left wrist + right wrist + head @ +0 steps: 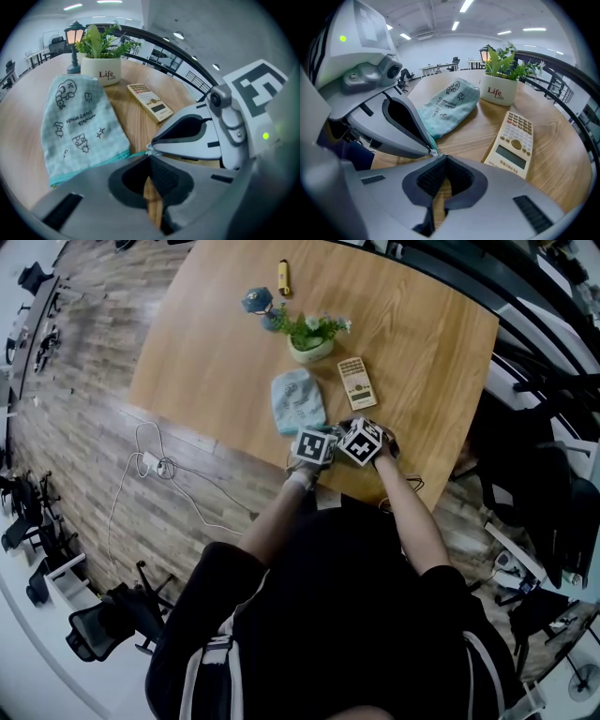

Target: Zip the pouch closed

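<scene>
The pale blue patterned pouch [298, 401] [79, 126] [447, 105] lies flat on the wooden table [216, 352]. Its teal zipper edge faces me. Both grippers meet at the pouch's near right corner, tip to tip. In the left gripper view my left gripper [149, 158] [323, 432] is shut where the thin teal zipper end runs in. My right gripper [443, 159] [342, 430] is shut against a small silvery zipper pull [149, 150] [433, 151] at that same spot. The marker cubes hide the pull in the head view.
A cream calculator [356, 382] [150, 101] [513, 145] lies just right of the pouch. A white plant pot [311, 348] [101, 70] [499, 91] stands behind it, with a small lamp figure [258, 304] [74, 40] and a yellow item [284, 277] further back. The table's near edge is under my hands.
</scene>
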Motion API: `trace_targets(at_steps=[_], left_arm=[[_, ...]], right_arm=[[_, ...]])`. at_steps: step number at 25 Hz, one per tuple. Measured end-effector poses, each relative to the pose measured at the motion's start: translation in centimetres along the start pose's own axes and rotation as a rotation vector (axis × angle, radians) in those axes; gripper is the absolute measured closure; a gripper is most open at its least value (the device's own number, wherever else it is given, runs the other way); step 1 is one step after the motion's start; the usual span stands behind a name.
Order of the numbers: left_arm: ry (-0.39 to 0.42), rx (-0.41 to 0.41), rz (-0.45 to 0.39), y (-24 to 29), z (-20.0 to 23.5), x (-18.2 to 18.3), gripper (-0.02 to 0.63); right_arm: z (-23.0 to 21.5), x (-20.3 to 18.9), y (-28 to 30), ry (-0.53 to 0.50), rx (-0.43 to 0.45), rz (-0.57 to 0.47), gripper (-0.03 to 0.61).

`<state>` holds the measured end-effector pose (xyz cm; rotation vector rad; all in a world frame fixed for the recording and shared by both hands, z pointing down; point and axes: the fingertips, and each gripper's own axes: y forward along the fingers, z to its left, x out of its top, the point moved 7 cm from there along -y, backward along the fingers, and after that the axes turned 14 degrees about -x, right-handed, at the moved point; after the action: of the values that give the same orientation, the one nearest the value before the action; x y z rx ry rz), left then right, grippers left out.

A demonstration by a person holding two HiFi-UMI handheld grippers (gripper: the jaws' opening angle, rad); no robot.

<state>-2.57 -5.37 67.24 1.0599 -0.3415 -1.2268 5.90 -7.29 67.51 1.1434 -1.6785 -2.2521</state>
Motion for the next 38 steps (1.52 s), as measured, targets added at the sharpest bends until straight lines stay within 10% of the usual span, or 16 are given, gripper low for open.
trace_targets(at_steps=[38], left_arm=[[-0.038, 0.001, -0.104, -3.1, 1.3, -0.7, 0.612]], right_arm=[[0.0, 0.2, 0.0, 0.004, -0.031, 0.021, 0.566]])
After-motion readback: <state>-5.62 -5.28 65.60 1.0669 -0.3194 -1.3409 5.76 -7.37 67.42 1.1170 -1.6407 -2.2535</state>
